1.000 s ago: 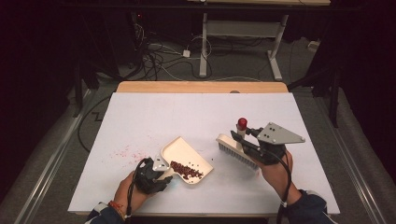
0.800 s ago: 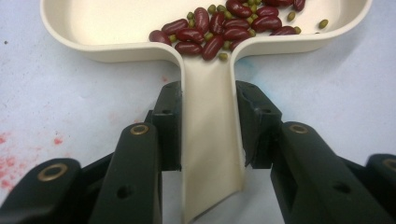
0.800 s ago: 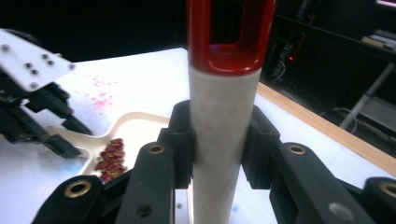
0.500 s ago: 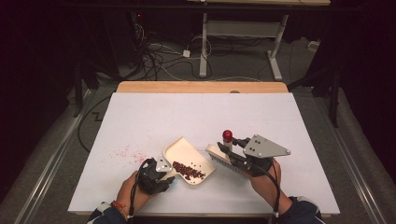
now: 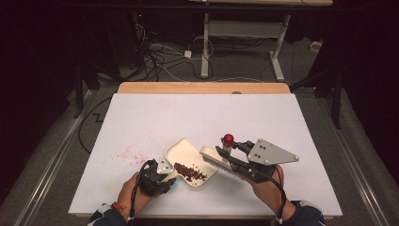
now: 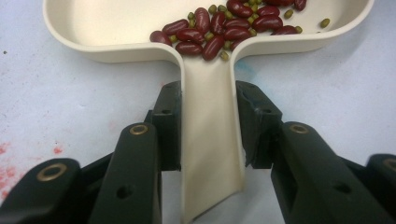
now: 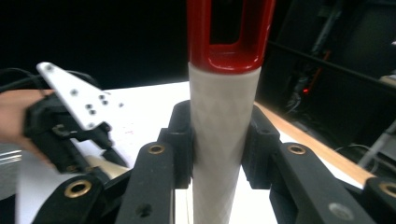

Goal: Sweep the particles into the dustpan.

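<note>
A white table (image 5: 202, 117) takes up the middle of the high view, with a strip of bare wood along its far edge and dark floor with cables beyond it in the upper part of the frame. Low and centre on the table sits a cream dustpan (image 5: 188, 162), its open mouth toward the upper left and its narrow handle running down-left. The left gripper (image 5: 157, 174), in the lower left of the frame, has its two black jaws closed narrowly on that handle; in the left gripper view the pads (image 6: 169, 123) press against both sides of the cream handle, and the pan's tray spreads across the top of the frame.

Just right of the dustpan, the right gripper (image 5: 230, 157) holds a brush (image 5: 217, 161) whose bristle head lies at the pan's right edge, touching or nearly touching it. The brush handle is white with a red end (image 5: 228, 138) that stands up in the high view. In the right gripper view the jaws clamp the white shaft (image 7: 223, 140) from both sides, and the red looped end rises to the top of the frame.

Inside the pan, toward its lower part near the handle, lies a heap of dark red kidney beans (image 6: 219, 28) mixed with small green beans (image 6: 324, 22). On the table to the left of the pan there is a faint scatter of reddish specks (image 5: 124, 154).
</note>
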Motion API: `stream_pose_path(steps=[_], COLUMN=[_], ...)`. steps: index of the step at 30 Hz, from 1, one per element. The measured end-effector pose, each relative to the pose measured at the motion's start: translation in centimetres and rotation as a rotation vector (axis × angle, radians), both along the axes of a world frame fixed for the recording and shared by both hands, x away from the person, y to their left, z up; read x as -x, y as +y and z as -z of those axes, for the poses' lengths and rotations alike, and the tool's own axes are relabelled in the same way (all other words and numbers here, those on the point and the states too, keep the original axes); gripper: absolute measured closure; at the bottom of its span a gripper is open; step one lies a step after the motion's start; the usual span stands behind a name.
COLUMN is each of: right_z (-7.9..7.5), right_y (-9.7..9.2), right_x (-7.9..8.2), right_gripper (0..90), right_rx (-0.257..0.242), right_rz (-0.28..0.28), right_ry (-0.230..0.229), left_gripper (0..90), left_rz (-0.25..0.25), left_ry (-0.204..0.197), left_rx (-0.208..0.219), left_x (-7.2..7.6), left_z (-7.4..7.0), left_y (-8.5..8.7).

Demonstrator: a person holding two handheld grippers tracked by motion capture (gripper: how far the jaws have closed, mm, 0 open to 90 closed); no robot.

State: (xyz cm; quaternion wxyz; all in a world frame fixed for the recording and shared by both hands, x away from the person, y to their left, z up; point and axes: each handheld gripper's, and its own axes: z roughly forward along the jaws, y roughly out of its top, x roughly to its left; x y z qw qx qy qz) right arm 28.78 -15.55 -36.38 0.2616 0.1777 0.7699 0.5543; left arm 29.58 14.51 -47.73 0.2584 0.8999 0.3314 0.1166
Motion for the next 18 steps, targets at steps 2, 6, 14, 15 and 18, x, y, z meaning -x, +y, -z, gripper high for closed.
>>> stream_pose_path(steps=[2,6,14,15,18], right_z=[0.1,1.0,2.1,2.0,1.9], right_y=[0.0,1.4,4.3,4.9,5.5], right_x=[-0.2,-1.8,-2.0,-1.7,-1.4], right_gripper=[69.6,69.6,69.6,69.6,69.6], right_rx=[0.001,0.025,0.06,0.054,0.044], right_rz=[0.007,0.02,-0.012,-0.018,-0.032], right_ry=[-0.009,-0.031,0.001,0.002,0.024], left_gripper=[62.8,62.8,62.3,62.2,62.1], left_rz=[0.0,-0.002,-0.05,-0.062,-0.085], left_ry=[-0.001,0.0,-0.01,-0.009,-0.015], left_rx=[-0.002,0.003,0.024,0.028,0.032], left_x=[0.0,-0.1,0.0,0.1,0.2], left_z=[0.0,0.0,0.2,0.2,0.2], left_y=[0.0,0.0,-0.3,-0.4,-0.7])
